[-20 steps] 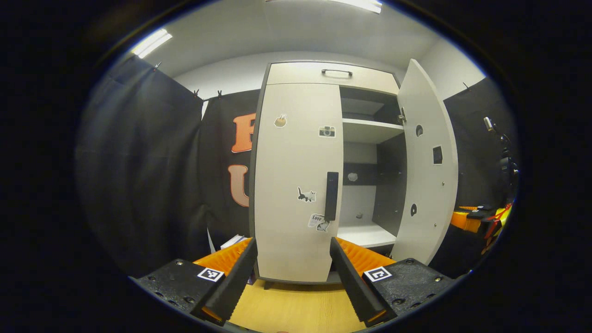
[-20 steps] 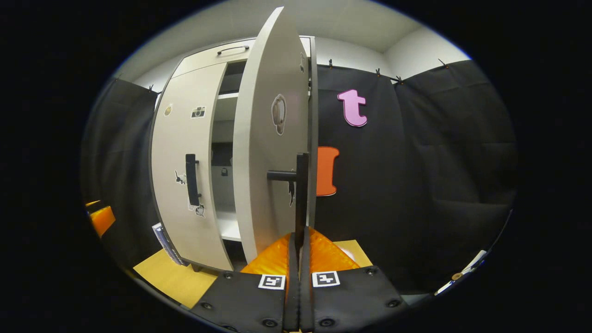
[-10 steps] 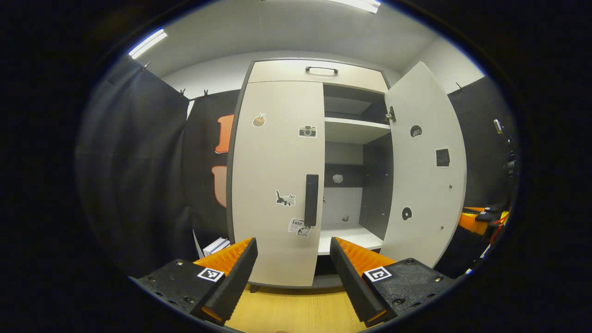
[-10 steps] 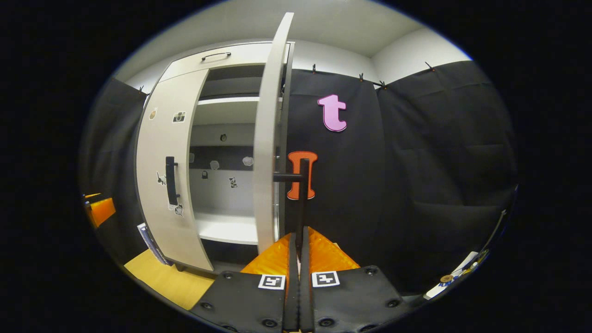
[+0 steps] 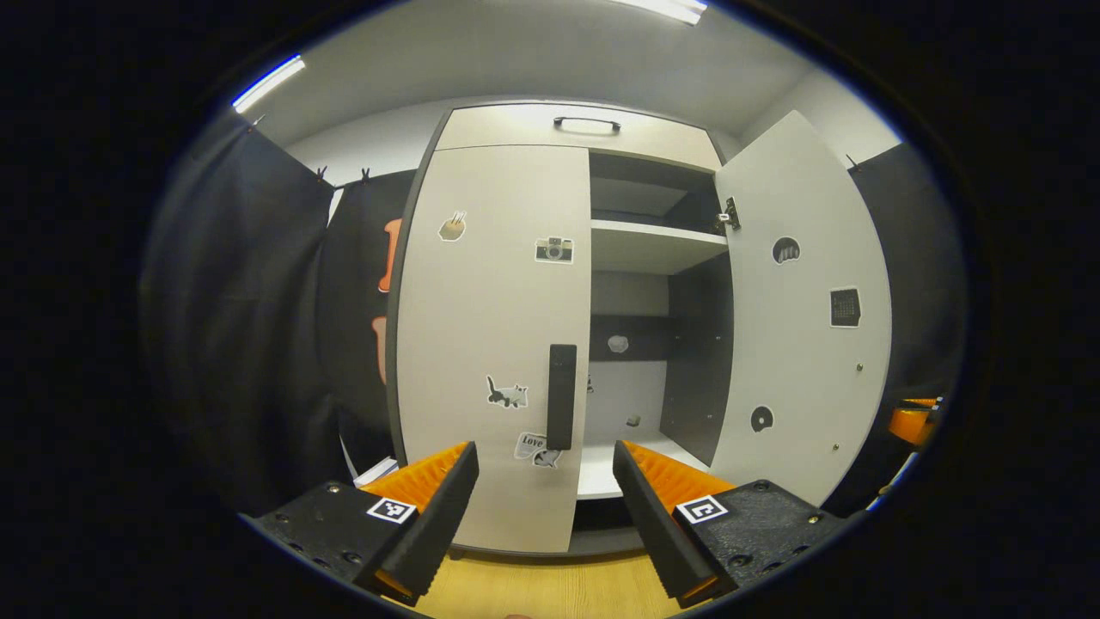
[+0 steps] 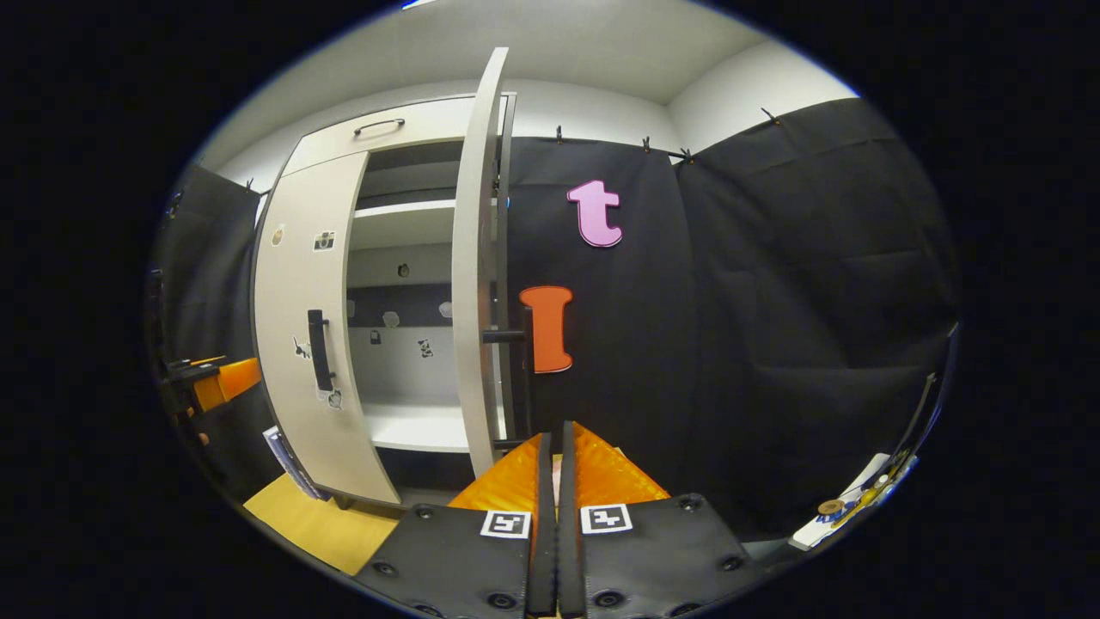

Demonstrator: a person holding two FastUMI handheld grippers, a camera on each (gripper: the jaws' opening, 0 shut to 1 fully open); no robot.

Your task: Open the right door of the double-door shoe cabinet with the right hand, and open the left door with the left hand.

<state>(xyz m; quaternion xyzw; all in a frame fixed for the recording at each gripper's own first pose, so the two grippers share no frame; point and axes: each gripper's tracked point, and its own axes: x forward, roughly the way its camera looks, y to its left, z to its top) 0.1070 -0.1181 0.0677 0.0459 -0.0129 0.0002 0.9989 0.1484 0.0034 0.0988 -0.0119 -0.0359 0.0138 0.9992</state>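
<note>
A: The left door (image 5: pixel 490 344) is shut; its handle (image 5: pixel 561 396) stands upright near the inner edge, straight ahead of the left gripper (image 5: pixel 541 516), just above its spread fingers.

B: And the right door (image 6: pixel 475 258)?

A: Swung wide open. Its handle (image 6: pixel 507 337) sits just beyond the right gripper (image 6: pixel 555 516), whose fingers are pressed together on nothing.
</note>
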